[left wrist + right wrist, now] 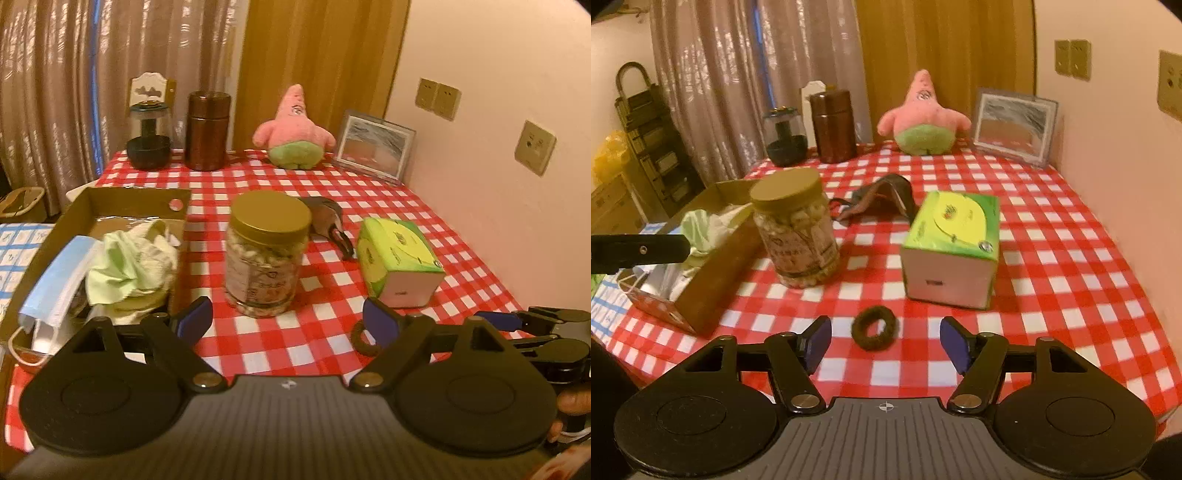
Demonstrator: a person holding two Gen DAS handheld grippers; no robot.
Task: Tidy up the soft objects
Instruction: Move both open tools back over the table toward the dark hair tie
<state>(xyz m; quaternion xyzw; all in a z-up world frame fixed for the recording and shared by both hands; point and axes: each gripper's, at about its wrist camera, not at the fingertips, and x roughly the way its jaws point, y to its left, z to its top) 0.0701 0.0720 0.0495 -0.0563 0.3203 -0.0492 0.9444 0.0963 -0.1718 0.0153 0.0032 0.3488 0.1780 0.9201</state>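
Hair tie: dark brown, fuzzy, closed ring, lying flat on the red-and-white checked surface. It sits ahead of the right tool, in line with the gap between the blue-padded fingers and touching neither. From the left wrist view the same ring is partly covered by that tool's right finger.

Right tool: jaws spread wide, holding nothing.

Left tool: jaws spread wide, empty, facing the jar.

Cardboard box: open-topped, at the left edge of the surface. Contents: a crumpled pale green cloth and a folded blue face mask with a white ear loop hanging over the near end. The bottom of the box is mostly hidden under these.

Plush star: pink with green shorts, upright at the far edge of the surface, well apart from both tools.

Dark pouch: brownish, limp, lying behind the jar and the tissue pack; its shape is hard to make out.

Tissue pack: green and yellow, near the hair tie.

Jar: clear plastic, gold lid, pale contents, label unreadable, just beside the box.
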